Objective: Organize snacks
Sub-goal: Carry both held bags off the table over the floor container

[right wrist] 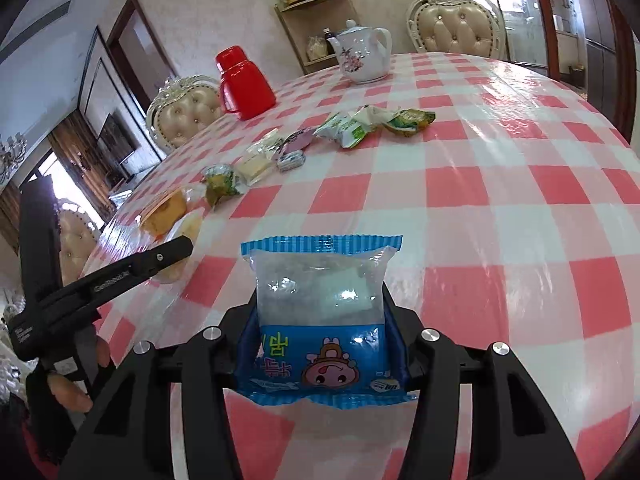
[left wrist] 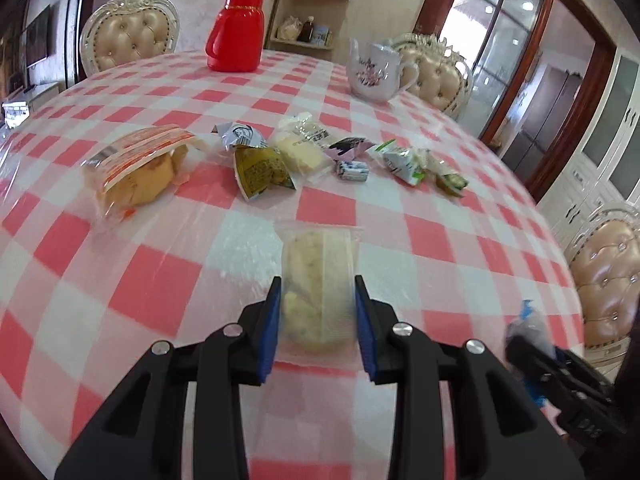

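Observation:
My left gripper (left wrist: 316, 292) is shut on a pale cake in a clear wrapper (left wrist: 316, 280), held just above the checked tablecloth (left wrist: 160, 280). My right gripper (right wrist: 320, 304) is shut on a blue and clear snack packet (right wrist: 320, 312) with a cartoon face. A row of snacks lies across the table: a wrapped orange-striped cake (left wrist: 140, 168), a dark green packet (left wrist: 262, 170), a pale wrapped bar (left wrist: 302, 152), a purple packet (left wrist: 348, 146), a small blue-white candy (left wrist: 352, 170) and green-white packets (left wrist: 404, 162). The right gripper shows at the lower right of the left wrist view (left wrist: 560, 368).
A red thermos (left wrist: 236, 30) and a white flowered teapot (left wrist: 374, 70) stand at the far side of the table. Padded chairs (left wrist: 132, 36) ring the table. A wooden shelf (left wrist: 308, 12) stands against the back wall. The left gripper also shows in the right wrist view (right wrist: 120, 276).

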Action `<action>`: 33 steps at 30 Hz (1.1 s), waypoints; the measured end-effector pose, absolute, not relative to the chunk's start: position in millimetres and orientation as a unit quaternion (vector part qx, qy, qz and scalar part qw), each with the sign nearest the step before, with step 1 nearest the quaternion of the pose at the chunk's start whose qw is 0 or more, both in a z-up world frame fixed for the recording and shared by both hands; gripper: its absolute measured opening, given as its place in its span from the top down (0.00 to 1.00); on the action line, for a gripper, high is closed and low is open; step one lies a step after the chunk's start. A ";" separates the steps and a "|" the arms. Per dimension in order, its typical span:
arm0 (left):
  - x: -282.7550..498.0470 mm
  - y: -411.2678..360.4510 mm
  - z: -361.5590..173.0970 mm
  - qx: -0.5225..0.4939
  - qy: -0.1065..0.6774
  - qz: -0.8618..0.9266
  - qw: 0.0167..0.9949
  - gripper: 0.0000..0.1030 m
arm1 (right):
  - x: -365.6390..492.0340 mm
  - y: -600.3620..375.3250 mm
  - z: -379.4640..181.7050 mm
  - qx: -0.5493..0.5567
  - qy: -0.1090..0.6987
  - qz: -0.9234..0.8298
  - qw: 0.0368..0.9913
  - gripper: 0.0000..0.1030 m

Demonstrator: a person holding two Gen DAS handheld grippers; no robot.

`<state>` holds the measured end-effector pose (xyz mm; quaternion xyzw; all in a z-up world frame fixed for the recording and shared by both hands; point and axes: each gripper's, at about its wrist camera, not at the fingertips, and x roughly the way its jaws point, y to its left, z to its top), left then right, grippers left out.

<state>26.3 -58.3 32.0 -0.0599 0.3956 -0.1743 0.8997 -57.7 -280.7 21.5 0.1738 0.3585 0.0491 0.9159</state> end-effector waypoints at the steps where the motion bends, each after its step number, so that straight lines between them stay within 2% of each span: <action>1: 20.1 -56.8 31.6 -0.064 0.395 -0.175 0.900 0.67 | -60.8 -278.4 21.3 0.172 0.359 0.053 0.916 0.50; 15: -69.1 -45.7 49.1 -0.028 0.365 -0.140 0.920 0.67 | -99.0 -251.7 24.2 0.160 0.358 0.087 0.916 0.50; 33: -148.7 7.0 61.1 0.012 0.356 -0.086 0.930 0.67 | -135.8 -189.8 43.3 0.112 0.344 0.153 0.920 0.50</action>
